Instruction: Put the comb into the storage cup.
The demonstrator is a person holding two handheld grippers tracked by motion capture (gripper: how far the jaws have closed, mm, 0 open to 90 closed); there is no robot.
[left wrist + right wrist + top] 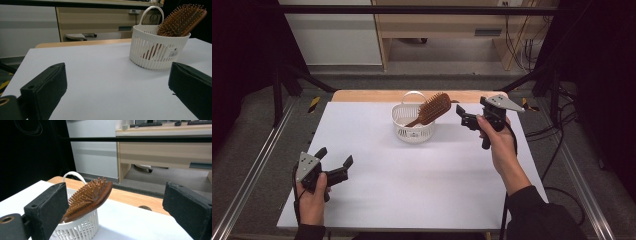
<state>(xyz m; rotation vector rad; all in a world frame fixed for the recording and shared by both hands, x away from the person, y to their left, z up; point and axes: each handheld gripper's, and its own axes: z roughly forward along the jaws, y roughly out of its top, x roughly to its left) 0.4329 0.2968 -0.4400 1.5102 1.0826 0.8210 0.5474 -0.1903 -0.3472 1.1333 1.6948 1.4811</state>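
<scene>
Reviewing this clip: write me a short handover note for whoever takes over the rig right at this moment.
Left gripper: open, empty, low over the near left of the white table.
Right gripper: open, empty, raised just right of the basket.
Hairbrush: handle down in the white basket at the far middle, bristled head leaning out over the rim toward the right.
Done: brush sits in the basket, no gripper touching it.
Left: apparently only drawing the right gripper clear.

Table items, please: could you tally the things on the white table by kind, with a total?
White slatted basket: 1
Wooden hairbrush, standing in the basket: 1
Total: 2
</scene>
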